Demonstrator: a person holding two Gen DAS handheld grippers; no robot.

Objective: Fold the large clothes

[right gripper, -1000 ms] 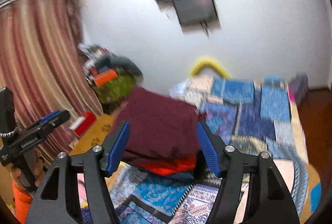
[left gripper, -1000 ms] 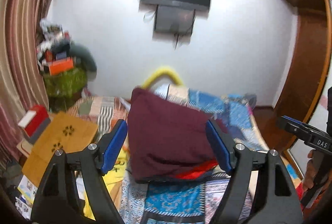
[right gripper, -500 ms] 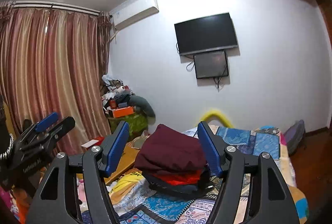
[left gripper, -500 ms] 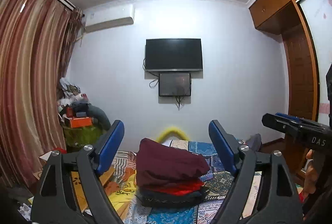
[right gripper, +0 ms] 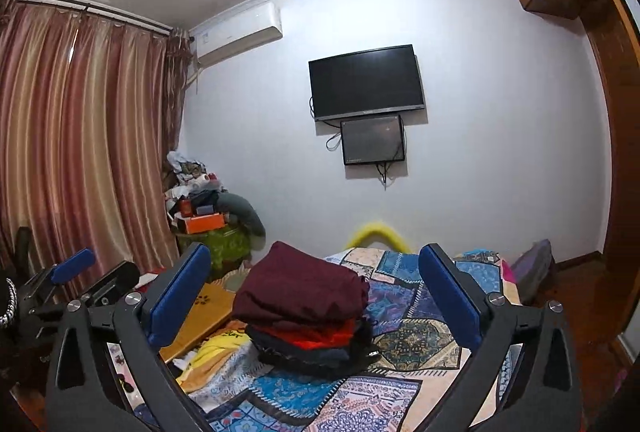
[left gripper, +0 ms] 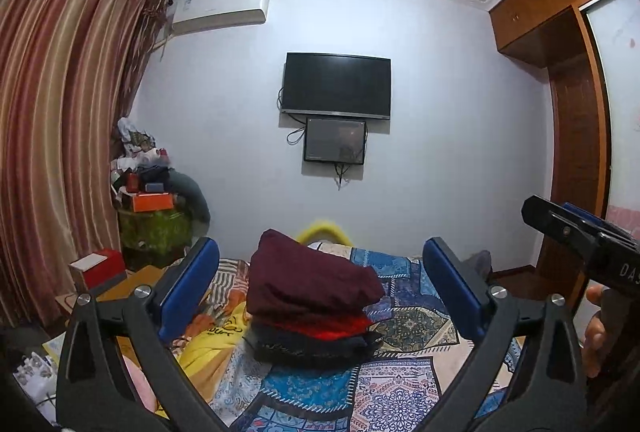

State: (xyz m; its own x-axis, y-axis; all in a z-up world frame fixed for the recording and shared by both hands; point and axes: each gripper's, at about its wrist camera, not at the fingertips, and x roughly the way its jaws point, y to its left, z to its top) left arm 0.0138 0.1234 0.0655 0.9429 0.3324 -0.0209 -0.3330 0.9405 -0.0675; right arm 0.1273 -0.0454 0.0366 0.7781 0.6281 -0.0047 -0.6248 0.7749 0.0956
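A stack of folded clothes [left gripper: 312,316] lies on the patchwork quilt [left gripper: 404,384]: a maroon garment [left gripper: 308,280] on top, then a red one [left gripper: 328,324] and dark ones below. My left gripper [left gripper: 321,246] hangs level, well short of the stack, its jaws opening with nothing between them. In the right wrist view the same stack [right gripper: 308,328] sits ahead of my right gripper [right gripper: 314,250], whose jaws are also opening and hold nothing. Each view catches the other gripper at its edge, the right gripper [left gripper: 580,244] and the left gripper [right gripper: 80,272].
A loose yellow garment [left gripper: 208,348] lies left of the stack, beside a wooden board [right gripper: 200,316]. A cluttered pile [left gripper: 152,192] stands by the striped curtains [left gripper: 60,132]. A television [left gripper: 336,84] hangs on the far wall, and a wooden wardrobe [left gripper: 576,152] rises at right.
Both grippers have drawn back from the maroon garment, which filled the gap between their jaws a second ago. Their jaws have widened, and the garment rests on the stack.
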